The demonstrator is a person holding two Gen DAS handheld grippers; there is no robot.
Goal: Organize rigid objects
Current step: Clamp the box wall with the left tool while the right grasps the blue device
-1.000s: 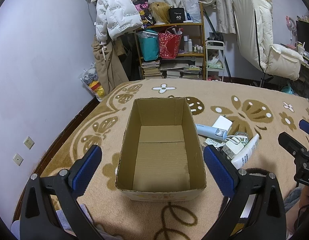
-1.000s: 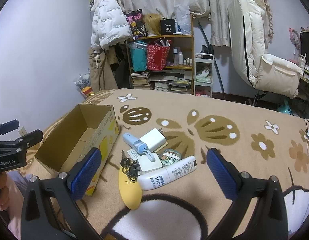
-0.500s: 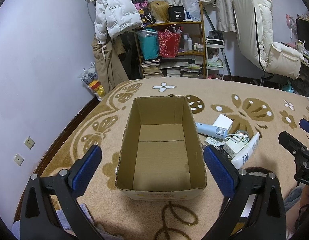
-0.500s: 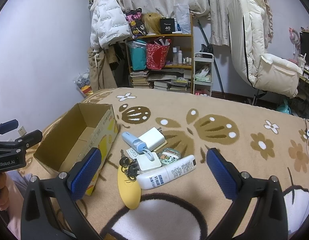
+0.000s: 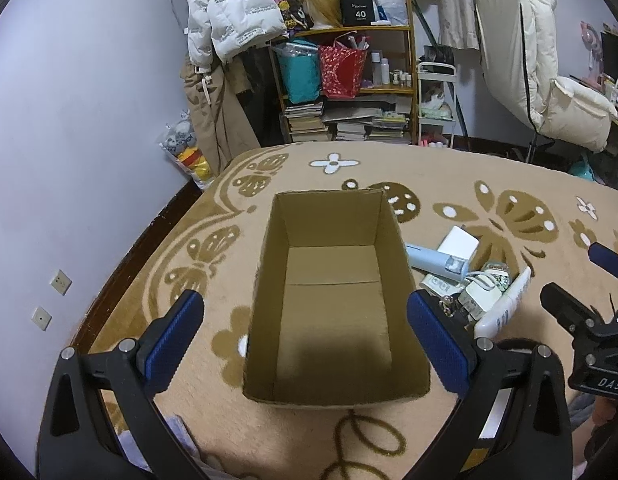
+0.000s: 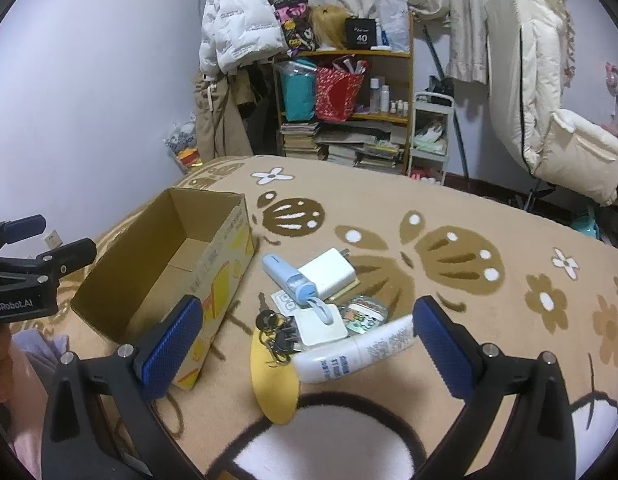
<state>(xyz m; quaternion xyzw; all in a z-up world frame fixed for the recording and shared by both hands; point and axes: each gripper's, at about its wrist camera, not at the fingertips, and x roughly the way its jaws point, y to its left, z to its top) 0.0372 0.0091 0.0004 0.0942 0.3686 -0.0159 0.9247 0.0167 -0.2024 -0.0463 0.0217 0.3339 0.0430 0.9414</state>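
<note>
Two grippers hover over the blanket
Left gripper (image 5: 303,334) spread wide above the cardboard box (image 5: 333,300); right gripper (image 6: 305,344) spread wide over the white tube (image 6: 353,350), holding nothing.

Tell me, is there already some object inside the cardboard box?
No, the left wrist view looks straight down into the cardboard box and shows only its bare floor, while the pile of objects lies outside on the blanket.

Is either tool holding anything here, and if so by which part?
Nothing is held. The left tool is open above the empty cardboard box, and the right tool is open above the pile of small items, touching none.
</note>
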